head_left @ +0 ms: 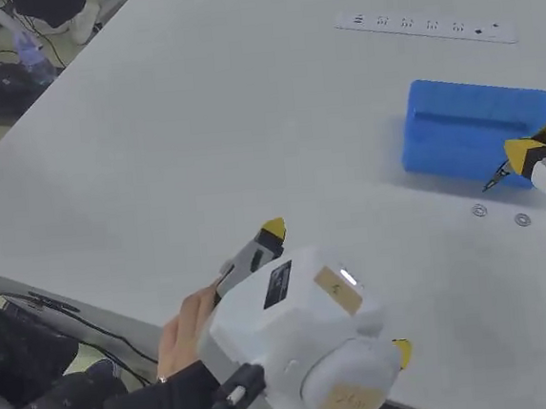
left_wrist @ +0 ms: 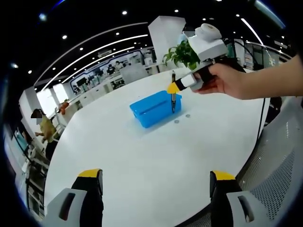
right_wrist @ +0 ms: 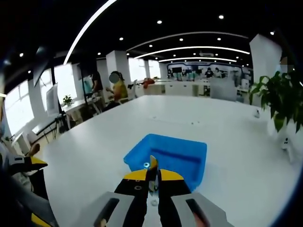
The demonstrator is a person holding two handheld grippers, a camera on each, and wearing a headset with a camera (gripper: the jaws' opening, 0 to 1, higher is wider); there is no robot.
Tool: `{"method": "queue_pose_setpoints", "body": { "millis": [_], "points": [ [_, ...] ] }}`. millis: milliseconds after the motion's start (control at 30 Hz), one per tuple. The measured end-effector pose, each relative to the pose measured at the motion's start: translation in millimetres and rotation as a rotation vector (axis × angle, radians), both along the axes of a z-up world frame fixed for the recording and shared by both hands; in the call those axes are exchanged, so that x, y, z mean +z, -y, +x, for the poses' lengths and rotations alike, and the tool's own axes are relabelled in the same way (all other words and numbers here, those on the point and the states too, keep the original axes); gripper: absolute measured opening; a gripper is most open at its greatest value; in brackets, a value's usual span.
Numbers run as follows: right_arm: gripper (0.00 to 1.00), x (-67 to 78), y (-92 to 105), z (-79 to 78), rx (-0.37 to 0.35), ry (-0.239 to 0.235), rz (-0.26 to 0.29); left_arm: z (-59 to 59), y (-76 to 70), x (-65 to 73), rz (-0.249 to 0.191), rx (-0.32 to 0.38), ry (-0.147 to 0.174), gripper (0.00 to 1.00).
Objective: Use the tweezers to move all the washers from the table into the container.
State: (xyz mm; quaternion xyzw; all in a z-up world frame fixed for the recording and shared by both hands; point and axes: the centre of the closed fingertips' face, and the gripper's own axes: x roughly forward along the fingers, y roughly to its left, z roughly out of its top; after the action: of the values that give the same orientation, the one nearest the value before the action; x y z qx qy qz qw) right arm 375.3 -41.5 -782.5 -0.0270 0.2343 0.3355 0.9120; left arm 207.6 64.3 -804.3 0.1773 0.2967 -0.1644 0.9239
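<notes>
At the left, a hand (head_left: 184,332) holds the left gripper (head_left: 338,290) low over the near edge of the white worktop (head_left: 202,153). Its jaws are released and stand wide apart, with nothing between them. In the left gripper view, bare worktop lies directly ahead of this gripper, and the task things are well beyond it, ahead and a little to the right.

Far ahead of both grippers, a white power strip (head_left: 425,27) lies flat on the worktop.

More to the right, the blue container (head_left: 476,124) stands on the worktop, just ahead of the right gripper (head_left: 535,155). This gripper is clenched on the dark tweezers (head_left: 497,180), which stick out from its yellow tips. The tweezers point down, and their tip is near the container's closest wall. In the right gripper view a small ring shows beside the tip, over the container's near rim. I cannot tell whether it is a washer in the tweezers.

On the worktop just beside and below the right gripper lie a washer (head_left: 480,210) and a second washer (head_left: 522,220). They are close together but apart, outside the container and near its front side.
</notes>
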Motion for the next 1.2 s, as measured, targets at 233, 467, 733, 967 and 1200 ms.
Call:
{"method": "queue_pose_setpoints", "body": {
  "millis": [233, 467, 733, 967, 1200],
  "points": [
    [0.03, -13.0, 3.1, 0.4, -0.006, -0.027, -0.008, 0.0, -0.3, -0.3, 0.001, 0.0, -0.002, 0.96],
    [0.03, -17.2, 3.6, 2.0, -0.012, -0.026, -0.019, -0.3, -0.3, -0.6, 0.002, -0.002, -0.004, 0.96],
    [0.03, -24.9, 5.6, -0.2, 0.004, 0.007, -0.073, -0.7, -0.6, -0.8, 0.006, -0.002, -0.006, 0.96],
    [0.03, -24.7, 4.0, -1.3, 0.022, 0.03, -0.097, -1.2, 0.1, -1.4, 0.008, -0.006, -0.009, 0.96],
    [0.02, -24.6, 2.4, -1.2, 0.016, 0.035, -0.083, -1.3, -0.8, -2.0, 0.01, -0.002, -0.012, 0.96]
  ]
}}
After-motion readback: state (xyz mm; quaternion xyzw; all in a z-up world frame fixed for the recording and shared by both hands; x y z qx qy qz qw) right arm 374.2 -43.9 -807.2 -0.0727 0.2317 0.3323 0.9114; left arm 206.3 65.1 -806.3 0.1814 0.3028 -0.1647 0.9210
